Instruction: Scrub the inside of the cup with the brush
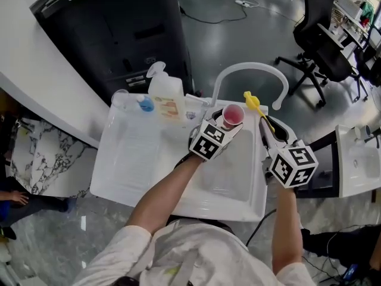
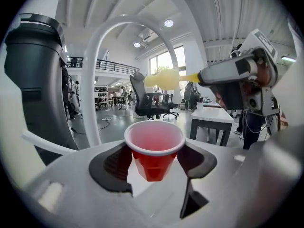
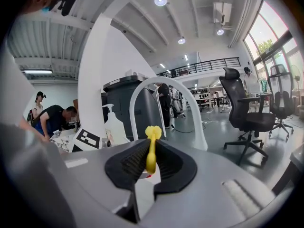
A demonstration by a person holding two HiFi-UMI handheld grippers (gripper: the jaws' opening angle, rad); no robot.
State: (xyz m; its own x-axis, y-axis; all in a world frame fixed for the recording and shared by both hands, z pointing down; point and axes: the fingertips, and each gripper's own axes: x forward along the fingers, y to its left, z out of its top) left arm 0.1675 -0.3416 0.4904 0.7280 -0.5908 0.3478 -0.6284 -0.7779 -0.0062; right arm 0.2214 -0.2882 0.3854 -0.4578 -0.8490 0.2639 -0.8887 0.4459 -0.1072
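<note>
Your left gripper (image 1: 226,126) clamps the red cup (image 2: 154,148) by its sides, jaws spread wide, holding it upright with its mouth up over the sink (image 1: 238,186). Your right gripper (image 3: 150,159) is pinched tight on the yellow brush (image 1: 253,102), whose tip sits near the cup's rim, outside it. Beyond arches the white faucet (image 1: 250,69); a soap bottle (image 1: 166,95) stands left.

1. One red cup (image 1: 233,114) is showing.
2. One yellow brush (image 1: 253,102) is showing.
3. Two are working: left hand-held gripper (image 1: 225,124), right hand-held gripper (image 1: 268,137).
4. One pump bottle (image 1: 166,94) is standing.
5. One sink (image 1: 235,180) and one arched faucet (image 1: 250,69) are showing.
</note>
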